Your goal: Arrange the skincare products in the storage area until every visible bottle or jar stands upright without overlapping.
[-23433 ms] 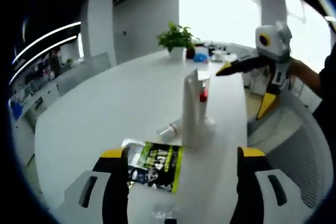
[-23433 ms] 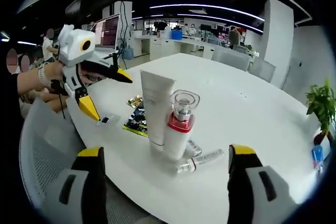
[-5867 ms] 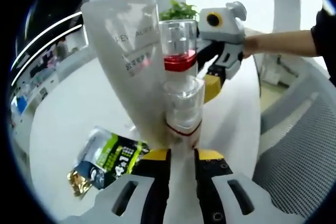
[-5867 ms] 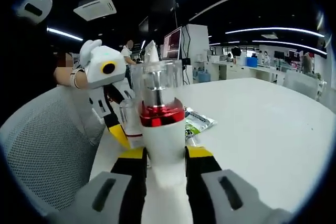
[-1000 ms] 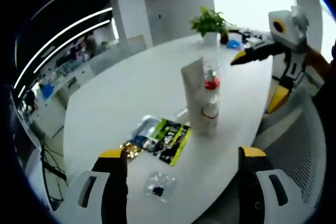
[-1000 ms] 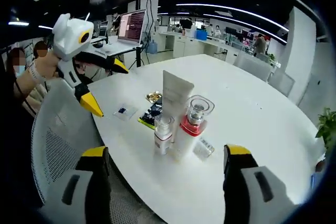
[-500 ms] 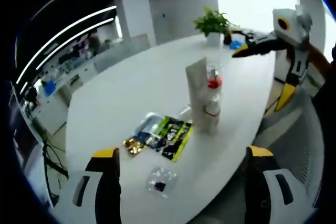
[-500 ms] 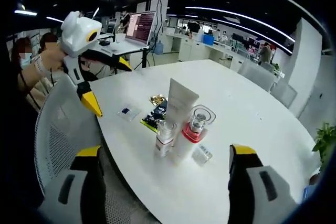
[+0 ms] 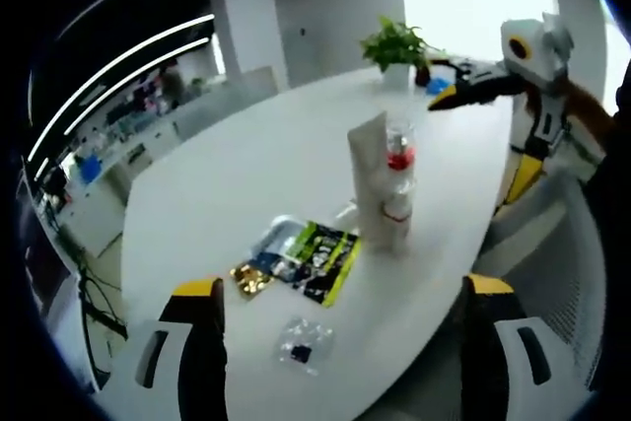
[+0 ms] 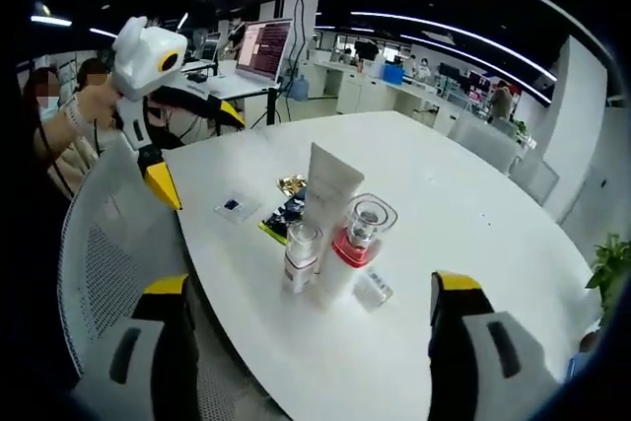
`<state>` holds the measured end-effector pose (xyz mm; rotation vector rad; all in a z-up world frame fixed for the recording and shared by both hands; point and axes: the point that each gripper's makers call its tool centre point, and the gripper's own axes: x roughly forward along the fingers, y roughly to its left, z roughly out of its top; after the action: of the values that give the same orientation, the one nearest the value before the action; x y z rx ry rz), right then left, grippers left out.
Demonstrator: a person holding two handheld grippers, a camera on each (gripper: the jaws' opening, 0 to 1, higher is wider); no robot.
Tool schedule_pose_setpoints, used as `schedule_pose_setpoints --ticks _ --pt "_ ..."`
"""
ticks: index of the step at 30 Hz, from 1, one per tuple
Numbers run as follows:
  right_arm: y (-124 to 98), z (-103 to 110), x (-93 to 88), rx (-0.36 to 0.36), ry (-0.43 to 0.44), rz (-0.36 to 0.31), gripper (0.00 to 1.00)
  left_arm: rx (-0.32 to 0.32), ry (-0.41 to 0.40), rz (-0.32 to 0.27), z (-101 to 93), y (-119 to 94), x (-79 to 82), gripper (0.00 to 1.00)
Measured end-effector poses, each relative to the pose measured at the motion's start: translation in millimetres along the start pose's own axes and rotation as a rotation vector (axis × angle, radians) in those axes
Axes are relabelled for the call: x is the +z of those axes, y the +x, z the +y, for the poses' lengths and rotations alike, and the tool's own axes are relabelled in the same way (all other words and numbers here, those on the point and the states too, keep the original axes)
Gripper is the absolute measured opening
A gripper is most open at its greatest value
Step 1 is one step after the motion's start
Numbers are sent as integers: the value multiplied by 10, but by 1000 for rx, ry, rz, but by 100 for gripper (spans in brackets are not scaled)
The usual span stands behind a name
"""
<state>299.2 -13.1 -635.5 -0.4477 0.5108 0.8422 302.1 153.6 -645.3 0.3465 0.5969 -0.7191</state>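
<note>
Three products stand upright close together near the table's edge: a tall white tube (image 9: 370,179) (image 10: 330,189), a white pump bottle with a red collar and clear cap (image 9: 397,157) (image 10: 350,244), and a small clear-capped bottle (image 9: 396,212) (image 10: 299,258). A small clear tube (image 10: 373,288) lies flat beside them. My left gripper (image 9: 343,286) is open, well back from the group; it shows in the right gripper view (image 10: 197,153) at upper left. My right gripper (image 10: 312,285) is open and empty too, and shows in the left gripper view (image 9: 483,135) at upper right.
Green and black sachets (image 9: 315,253) (image 10: 286,214) and a small clear packet (image 9: 301,350) (image 10: 235,206) lie on the round white table (image 9: 246,175). A potted plant (image 9: 394,44) stands at the far side. A mesh chair (image 10: 108,273) sits by the table edge.
The small bottle that lay flat now stands by the tube. Both grippers, earlier shut on bottles, have opened and backed off. In the last second only the views shifted slightly.
</note>
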Motion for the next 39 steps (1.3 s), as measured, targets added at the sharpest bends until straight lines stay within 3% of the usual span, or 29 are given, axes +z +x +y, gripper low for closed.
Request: schedule_pose_setpoints --ticks 8,13,19,29,35,39 --pt "17 -86 -19 13 -16 3 99 19 -5 -8 58 -8 18 97" --pt "31 -154 -100 38 -12 35 94 37 -21 -14 109 -18 20 97" --pt "71 -248 -193 67 -10 65 83 42 -41 -7 132 -15 -29 97" --pt "196 -541 -363 90 -57 109 55 56 -58 -13 209 -2 -50 97" --pt "318 -649 -467 125 -65 143 44 53 -59 -6 212 26 -75 97" --pt "412 -701 -543 135 -87 170 43 50 -65 -3 204 29 -81 97"
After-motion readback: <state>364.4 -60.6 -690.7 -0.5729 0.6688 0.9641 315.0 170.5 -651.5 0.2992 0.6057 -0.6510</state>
